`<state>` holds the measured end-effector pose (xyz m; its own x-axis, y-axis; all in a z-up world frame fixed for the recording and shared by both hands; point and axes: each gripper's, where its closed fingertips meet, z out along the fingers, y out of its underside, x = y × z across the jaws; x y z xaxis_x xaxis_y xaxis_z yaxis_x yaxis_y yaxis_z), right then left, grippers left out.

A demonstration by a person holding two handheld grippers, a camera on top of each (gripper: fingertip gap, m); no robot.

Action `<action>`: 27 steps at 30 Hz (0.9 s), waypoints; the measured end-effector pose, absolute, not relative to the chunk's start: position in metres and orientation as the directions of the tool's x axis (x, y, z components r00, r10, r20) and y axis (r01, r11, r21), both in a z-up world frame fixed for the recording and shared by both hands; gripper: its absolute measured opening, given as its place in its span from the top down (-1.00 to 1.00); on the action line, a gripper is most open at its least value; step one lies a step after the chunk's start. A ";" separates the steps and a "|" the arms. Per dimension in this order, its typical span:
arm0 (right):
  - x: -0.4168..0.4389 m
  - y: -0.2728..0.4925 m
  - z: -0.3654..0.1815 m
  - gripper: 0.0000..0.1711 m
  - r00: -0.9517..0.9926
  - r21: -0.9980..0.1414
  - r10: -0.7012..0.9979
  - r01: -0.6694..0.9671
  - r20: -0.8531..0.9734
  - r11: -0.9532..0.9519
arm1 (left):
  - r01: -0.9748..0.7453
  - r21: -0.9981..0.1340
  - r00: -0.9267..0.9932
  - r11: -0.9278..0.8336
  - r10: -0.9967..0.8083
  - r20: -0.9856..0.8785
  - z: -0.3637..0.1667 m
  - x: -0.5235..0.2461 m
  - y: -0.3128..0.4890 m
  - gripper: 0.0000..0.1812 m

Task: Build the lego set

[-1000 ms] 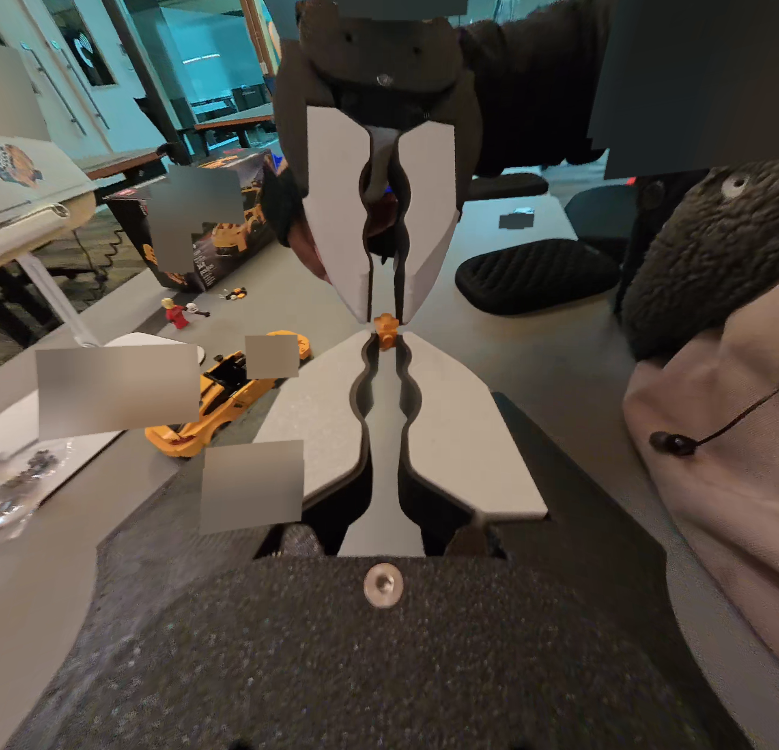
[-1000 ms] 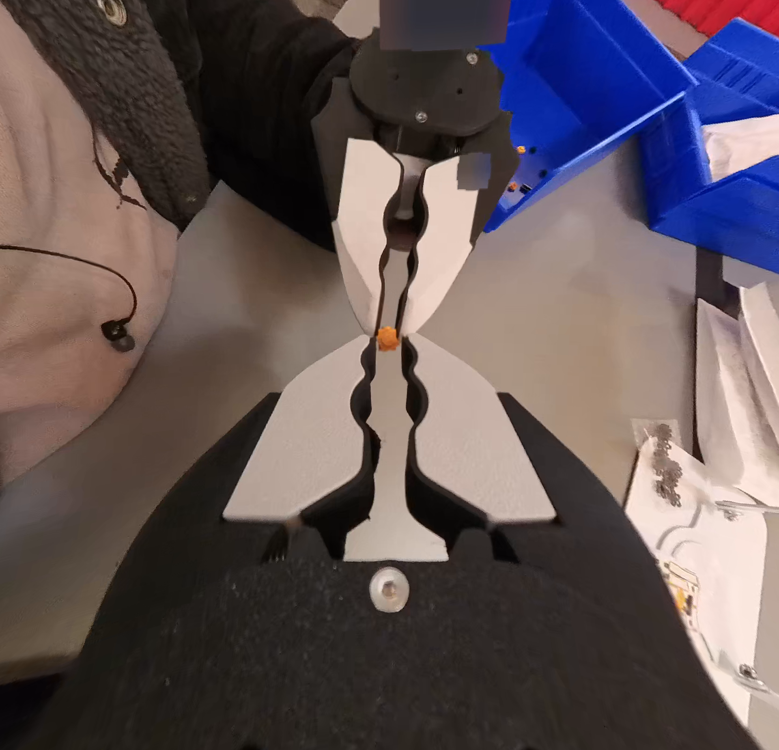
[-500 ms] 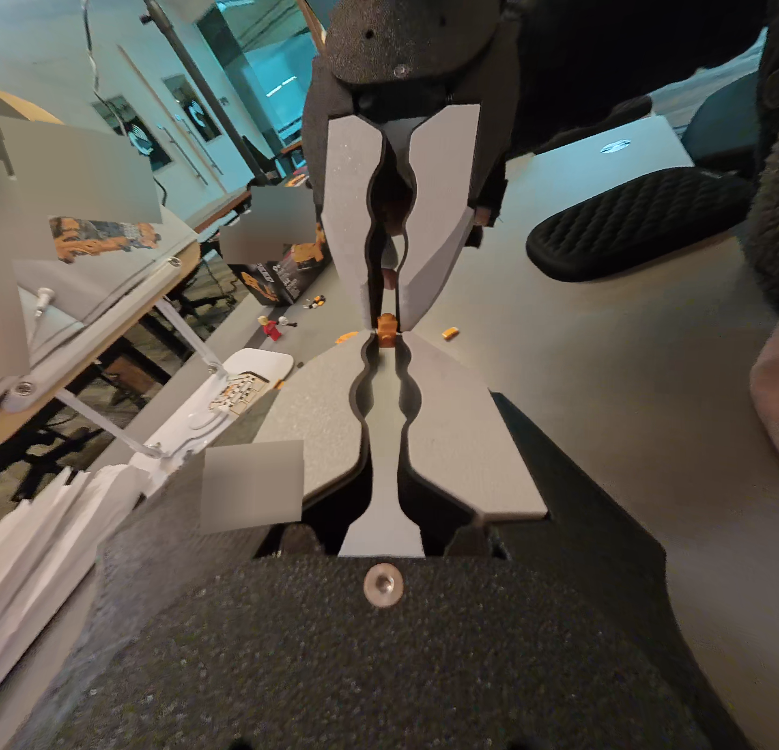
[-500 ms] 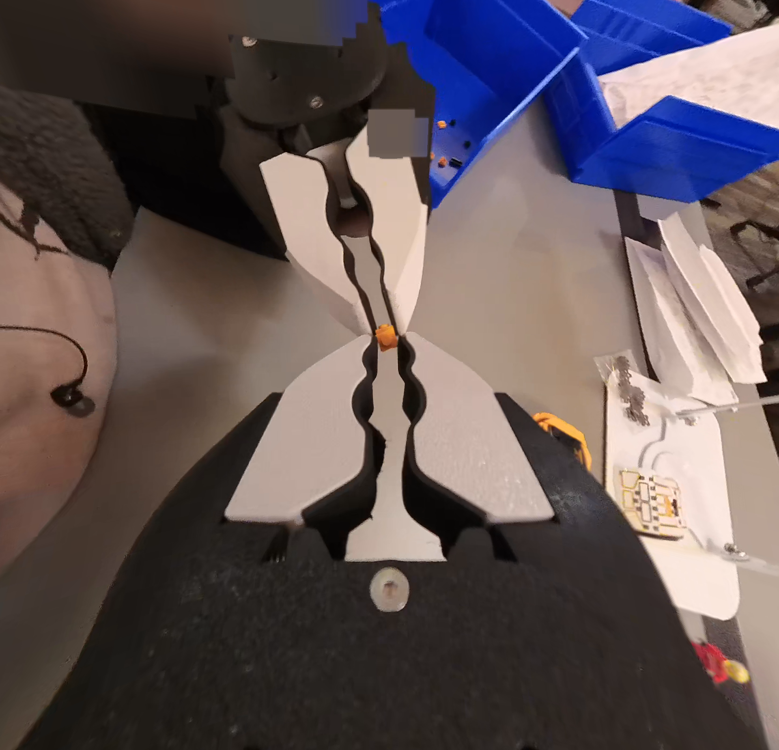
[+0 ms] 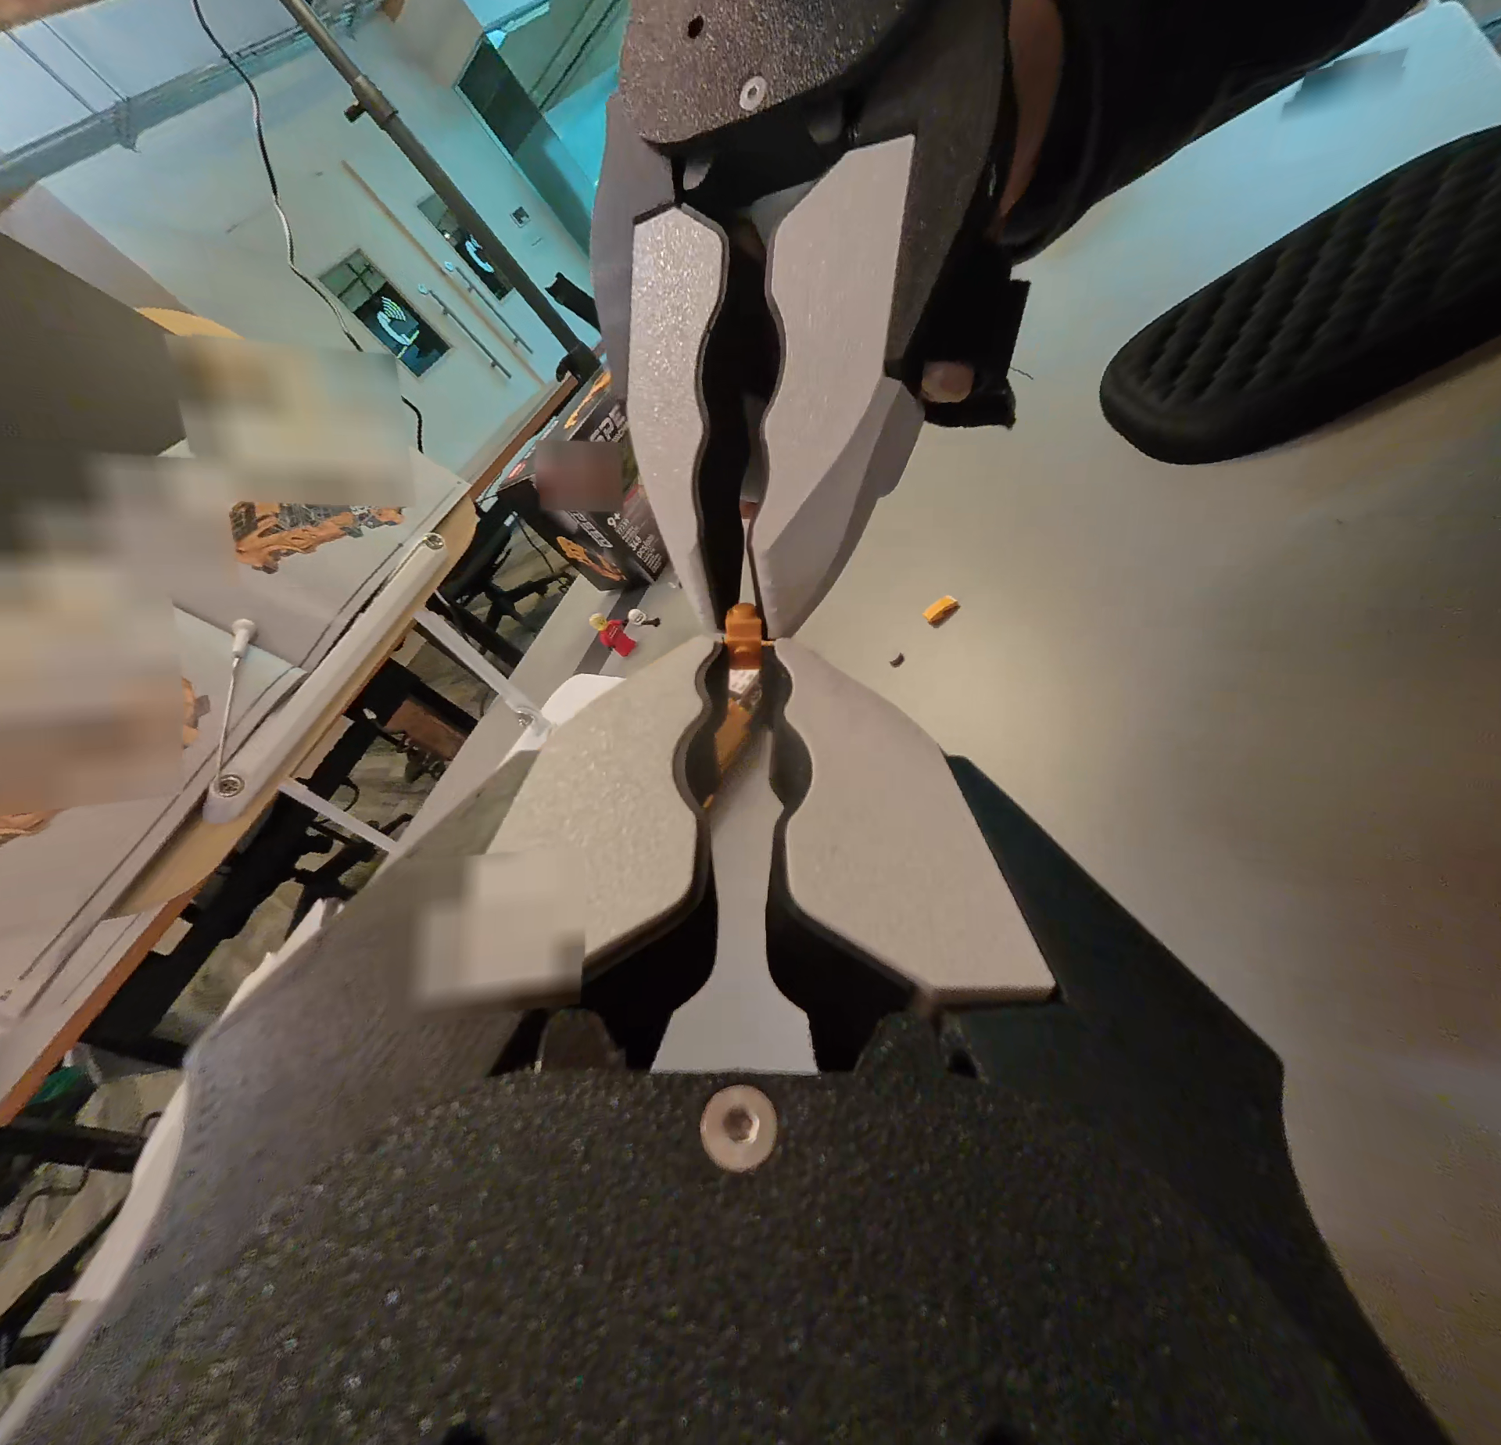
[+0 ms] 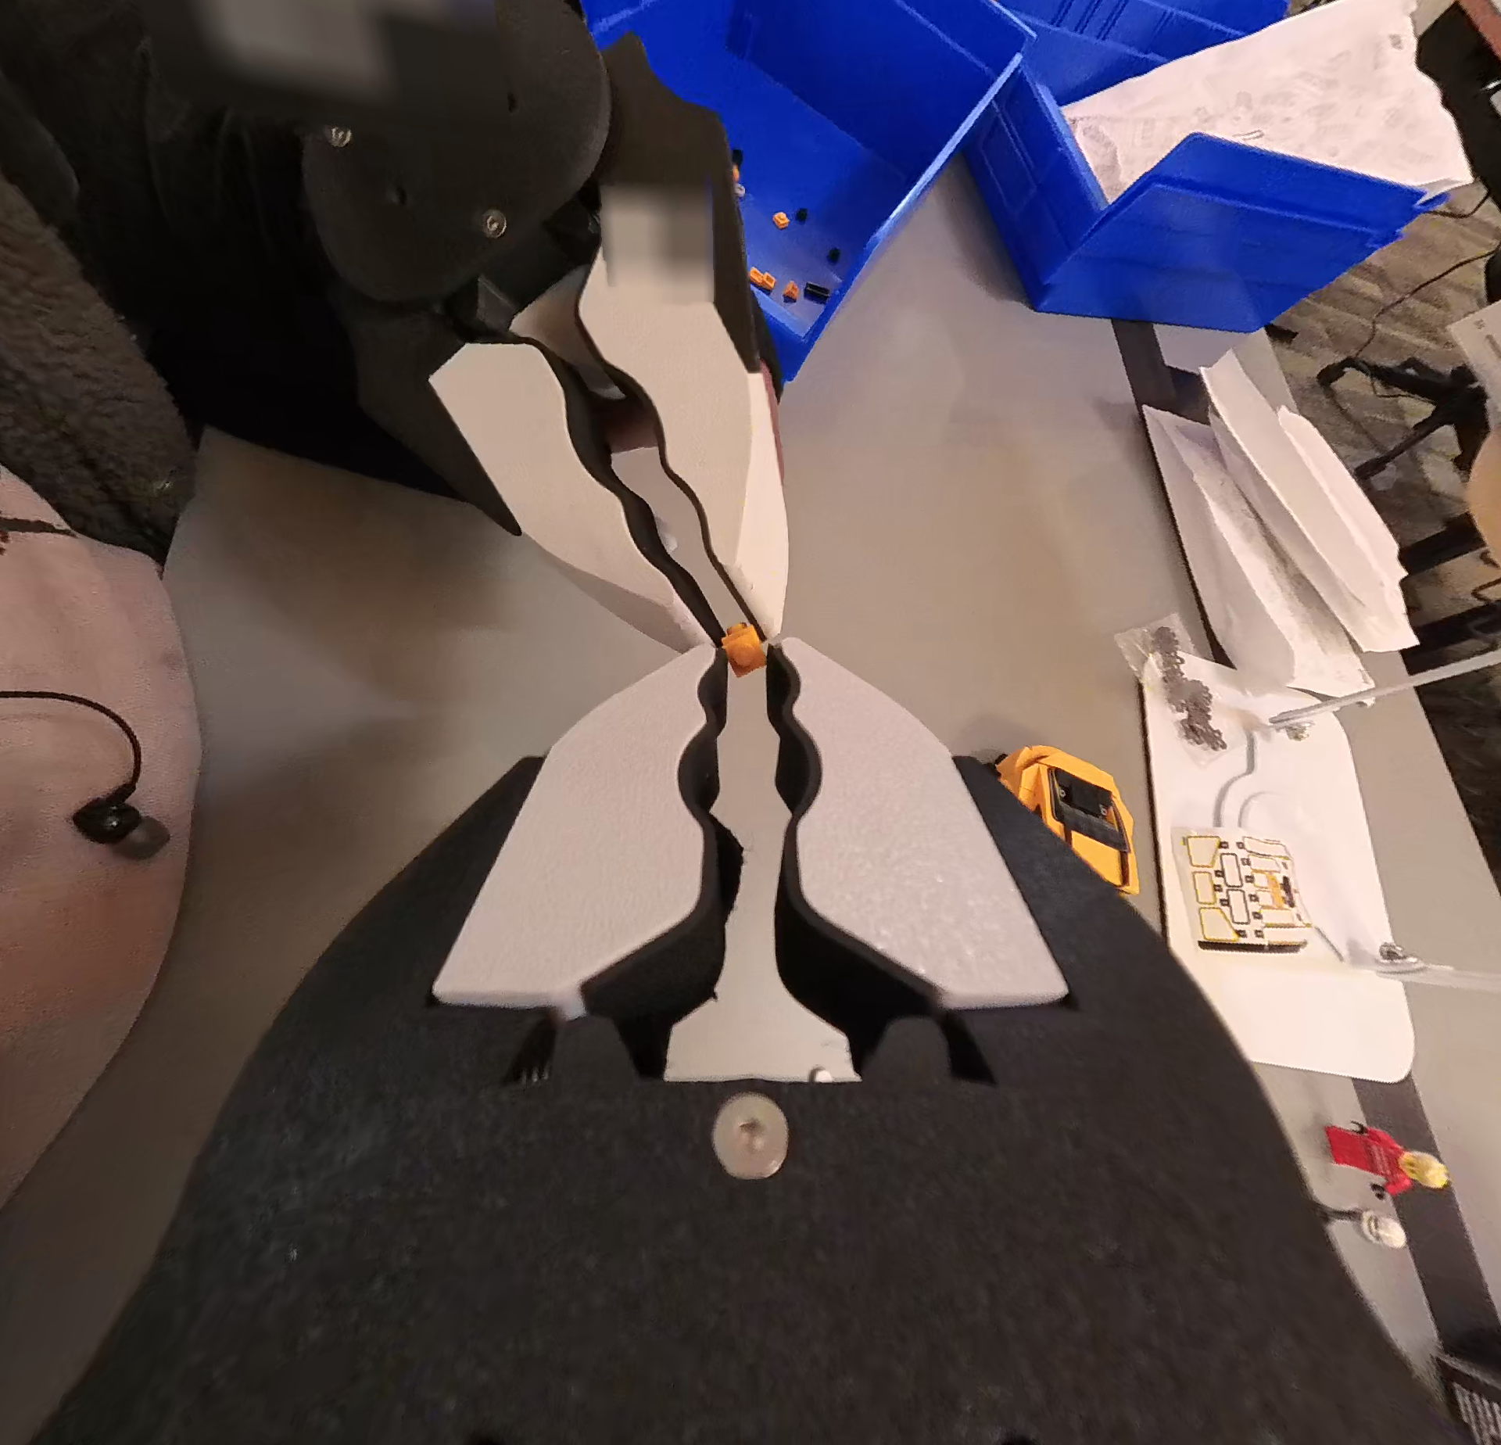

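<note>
The left tool (image 5: 743,644) and the right tool (image 6: 746,657) meet tip to tip above the grey counter (image 6: 958,512), and both pinch one small orange lego piece (image 5: 742,631) between them. Each tool's fingers are drawn in against the piece, with only the narrow wavy slot left between them further back. In the left wrist view the piece shows a round stud on top, pointing toward the right tool.

Just past the right tool's own body, toward the counter's right edge, lies the part-built yellow lego car (image 6: 1070,817), and beside it a white sheet carrying a sticker sheet (image 6: 1243,890) and a small clear bag of dark parts (image 6: 1182,687). Nearer that edge lies a red minifigure (image 6: 1381,1166).

Farther out, a loose orange brick (image 5: 940,608) rests on bare counter. A black mesh pad (image 5: 1316,325) lies beyond it.

At the far edge stand two blue bins (image 6: 820,90), the nearer one holding a few orange and black pieces, and the black lego box (image 5: 605,529).
</note>
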<state>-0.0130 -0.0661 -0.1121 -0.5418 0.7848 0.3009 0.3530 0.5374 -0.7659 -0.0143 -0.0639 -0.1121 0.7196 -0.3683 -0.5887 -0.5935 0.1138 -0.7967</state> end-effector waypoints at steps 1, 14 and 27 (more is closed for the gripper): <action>-0.013 -0.066 -0.113 0.89 -0.542 -0.763 0.787 0.361 0.296 0.536 | -0.592 -0.798 0.719 0.113 -0.373 -0.586 -0.113 -0.014 -0.064 0.92; -0.020 -0.068 -0.110 0.89 -0.482 -0.782 0.836 0.400 0.264 0.478 | -0.655 -0.749 0.699 0.099 -0.299 -0.650 -0.116 -0.017 -0.060 0.92; -0.003 -0.073 -0.109 0.90 -0.571 -0.816 0.781 0.309 0.251 0.489 | -0.485 -0.859 0.739 0.166 -0.448 -0.504 -0.114 -0.003 -0.068 0.90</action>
